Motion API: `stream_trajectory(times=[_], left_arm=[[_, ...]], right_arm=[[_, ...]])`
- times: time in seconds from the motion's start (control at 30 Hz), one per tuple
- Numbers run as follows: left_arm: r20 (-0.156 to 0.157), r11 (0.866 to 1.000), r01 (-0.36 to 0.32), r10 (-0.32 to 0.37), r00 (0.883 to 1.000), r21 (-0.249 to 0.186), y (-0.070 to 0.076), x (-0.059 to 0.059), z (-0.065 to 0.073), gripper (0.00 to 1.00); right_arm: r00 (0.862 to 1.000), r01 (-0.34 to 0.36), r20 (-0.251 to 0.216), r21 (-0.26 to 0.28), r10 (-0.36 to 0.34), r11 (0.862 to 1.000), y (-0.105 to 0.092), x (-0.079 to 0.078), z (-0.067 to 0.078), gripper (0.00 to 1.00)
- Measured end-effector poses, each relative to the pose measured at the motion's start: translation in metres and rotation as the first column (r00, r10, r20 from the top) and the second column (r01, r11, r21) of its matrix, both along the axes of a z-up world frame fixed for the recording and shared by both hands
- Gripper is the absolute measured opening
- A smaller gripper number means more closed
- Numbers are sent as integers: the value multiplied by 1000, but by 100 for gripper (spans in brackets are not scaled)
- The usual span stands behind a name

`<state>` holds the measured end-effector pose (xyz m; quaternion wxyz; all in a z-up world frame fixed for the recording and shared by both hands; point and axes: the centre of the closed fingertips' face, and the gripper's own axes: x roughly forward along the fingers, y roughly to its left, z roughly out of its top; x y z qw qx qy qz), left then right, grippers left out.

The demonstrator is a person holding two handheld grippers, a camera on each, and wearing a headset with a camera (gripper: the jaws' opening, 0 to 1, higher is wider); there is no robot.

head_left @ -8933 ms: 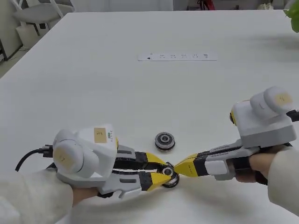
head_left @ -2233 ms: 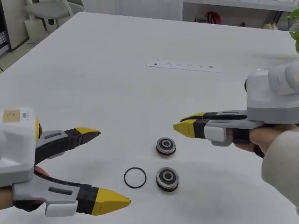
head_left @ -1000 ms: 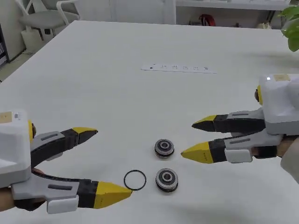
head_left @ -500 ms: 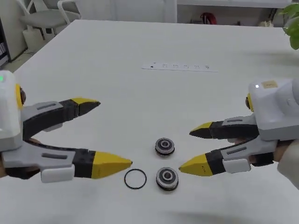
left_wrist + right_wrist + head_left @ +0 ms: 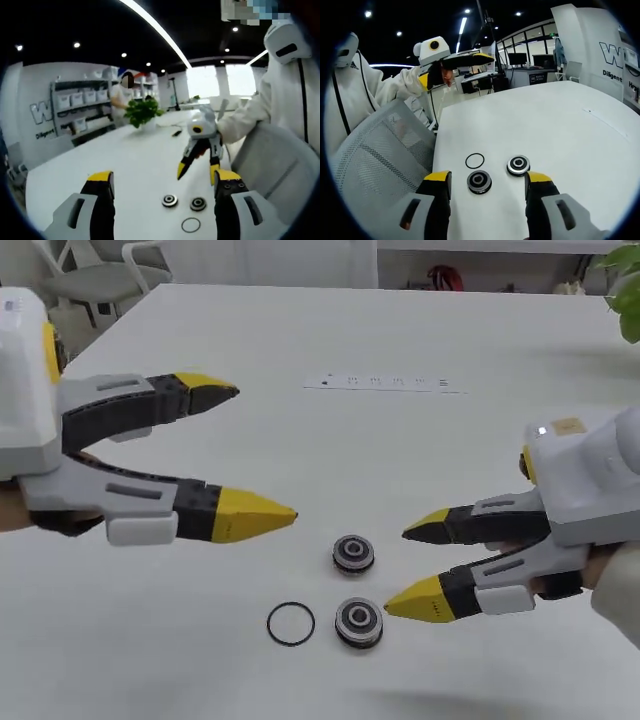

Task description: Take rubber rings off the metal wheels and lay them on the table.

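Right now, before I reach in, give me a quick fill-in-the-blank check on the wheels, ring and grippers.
The number of wheels on the table is ___.
In the head view, the ring lies to the ___ of the nearer wheel.
The left gripper and right gripper are both ___.
Missing words: two; left; open.

Table [image 5: 300, 440]: smooth white top, matt with a faint sheen.
Near wheel [image 5: 358, 623]: shiny silvery metal centre, dark matt outer band.
Far wheel [image 5: 353, 553]: same shiny metal centre and dark band.
Rubber ring [image 5: 290, 624]: thin, black, matt.
Left gripper [image 5: 264, 452]: hard plastic; smooth white housing, matt grey and black jaws, yellow tips.
Right gripper [image 5: 397, 572]: same plastics and colours.
Sleeve [image 5: 618, 592]: pale soft cloth, matt.
Chair [image 5: 375, 150]: grey open-weave mesh.
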<state>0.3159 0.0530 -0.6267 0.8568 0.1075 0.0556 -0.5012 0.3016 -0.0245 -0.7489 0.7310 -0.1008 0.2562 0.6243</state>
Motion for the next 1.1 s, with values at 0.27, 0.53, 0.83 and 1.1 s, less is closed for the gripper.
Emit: stream_trajectory(times=[0.27,0.53,0.83,1.1], left_arm=[[-6,996,68,-67,998,49,-24,5,-7,79],[-42,990,130,-128,991,60,-49,1,-28,76],[-99,991,128,-123,987,39,-62,-7,-62,72],[-156,992,124,-118,981,30,-62,-13,-83,65]], right_arm=[[1000,-11,-6,-9,11,1000,0,-3,-5,55],[999,-46,-15,-34,45,998,3,-10,-16,52],[997,-77,-14,-60,76,995,2,-13,-28,45],[994,-106,-15,-84,105,991,5,-20,-38,41]])
